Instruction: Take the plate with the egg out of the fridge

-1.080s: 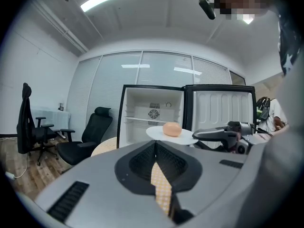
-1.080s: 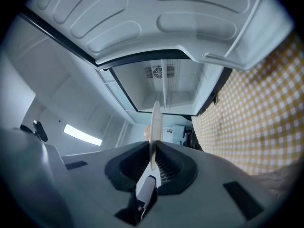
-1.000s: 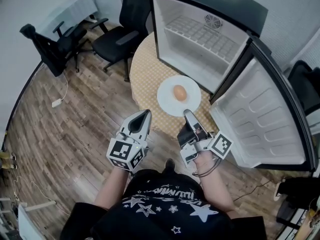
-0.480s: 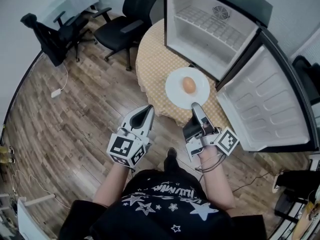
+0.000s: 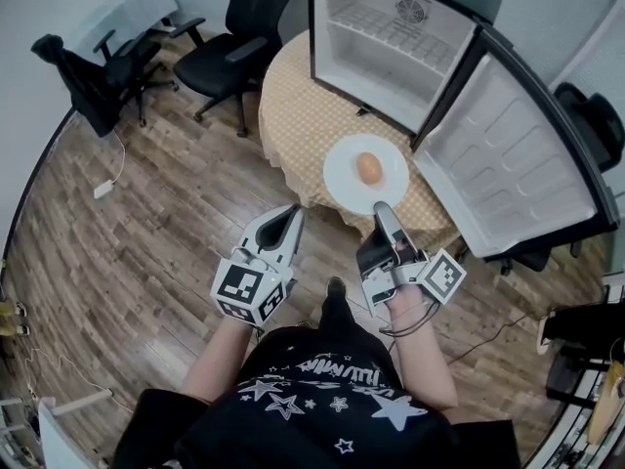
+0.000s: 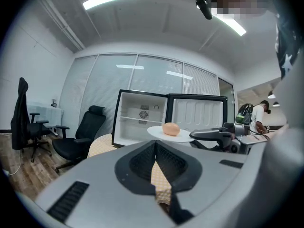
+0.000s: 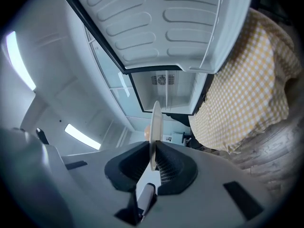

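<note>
Fingers of the right gripper clamp the near rim of a white plate carrying a brown egg. It is held level over the yellow-checked round table, outside the open mini fridge. Beside it, the left gripper hovers with its fingers together, holding nothing.
</note>
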A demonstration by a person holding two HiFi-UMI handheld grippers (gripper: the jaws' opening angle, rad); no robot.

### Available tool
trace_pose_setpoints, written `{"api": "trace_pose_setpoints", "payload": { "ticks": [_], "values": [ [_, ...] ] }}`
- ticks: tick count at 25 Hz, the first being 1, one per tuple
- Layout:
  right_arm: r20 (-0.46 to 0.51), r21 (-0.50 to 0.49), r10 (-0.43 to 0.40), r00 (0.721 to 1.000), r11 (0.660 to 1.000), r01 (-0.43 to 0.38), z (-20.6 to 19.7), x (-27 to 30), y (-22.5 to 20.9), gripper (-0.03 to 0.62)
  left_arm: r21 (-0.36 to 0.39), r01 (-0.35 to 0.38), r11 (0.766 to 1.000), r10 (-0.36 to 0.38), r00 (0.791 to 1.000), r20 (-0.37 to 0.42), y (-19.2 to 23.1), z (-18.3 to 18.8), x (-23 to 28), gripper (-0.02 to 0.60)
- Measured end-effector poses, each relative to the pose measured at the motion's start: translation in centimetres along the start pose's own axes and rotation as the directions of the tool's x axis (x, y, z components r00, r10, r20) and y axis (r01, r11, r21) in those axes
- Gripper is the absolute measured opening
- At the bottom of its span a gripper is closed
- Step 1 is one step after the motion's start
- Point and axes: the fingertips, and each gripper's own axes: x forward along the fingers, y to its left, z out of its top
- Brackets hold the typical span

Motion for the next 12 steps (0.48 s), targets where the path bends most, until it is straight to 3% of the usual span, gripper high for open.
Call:
{"api": "trace_pose_setpoints", "payload": {
  "ticks": [12],
  "values": [
    [0.083,-0.014,0.012,0.997,1.000,-0.011,-2.3,-6.9,1.8,0.051,0.030,0.078,0.997,-0.078,0.997,-0.005,-4.7,-0.8,-4.3,0.008]
  ]
}}
